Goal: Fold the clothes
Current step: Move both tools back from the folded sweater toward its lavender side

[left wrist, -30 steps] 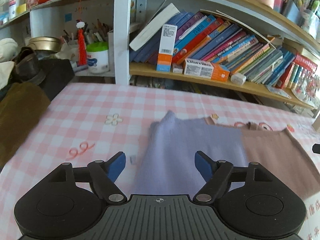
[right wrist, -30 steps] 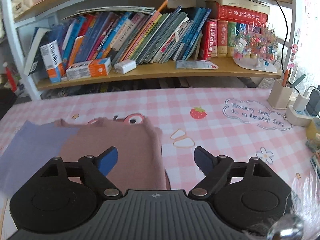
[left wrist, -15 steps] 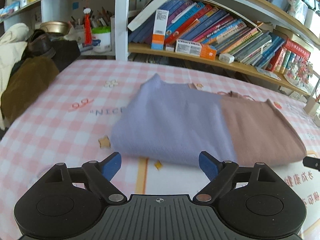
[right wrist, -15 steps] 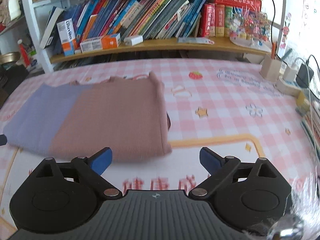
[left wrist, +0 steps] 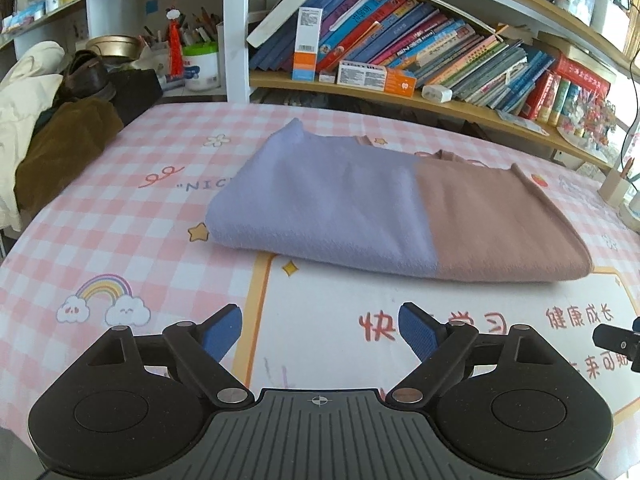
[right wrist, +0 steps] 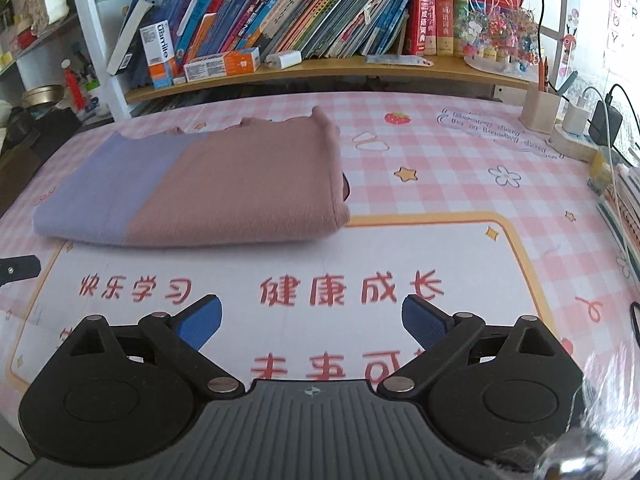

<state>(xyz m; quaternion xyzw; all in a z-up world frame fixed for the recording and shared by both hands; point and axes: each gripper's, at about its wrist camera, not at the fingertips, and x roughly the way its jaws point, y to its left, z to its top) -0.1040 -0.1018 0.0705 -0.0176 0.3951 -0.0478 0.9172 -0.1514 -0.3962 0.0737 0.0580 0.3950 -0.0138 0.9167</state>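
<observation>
Lavender-and-dusty-pink folded garment, pink-and-white checked tablecloth, blue pads, brown garment

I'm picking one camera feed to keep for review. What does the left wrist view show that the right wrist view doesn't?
Only the left wrist view shows the brown garment and cream fabric piled at the table's left edge. Only the right wrist view shows the wooden pen holder and charger plugs on the right. Both show the folded purple-and-pink garment on the checked tablecloth, the bookshelf, and open, empty grippers: left gripper, right gripper.
</observation>
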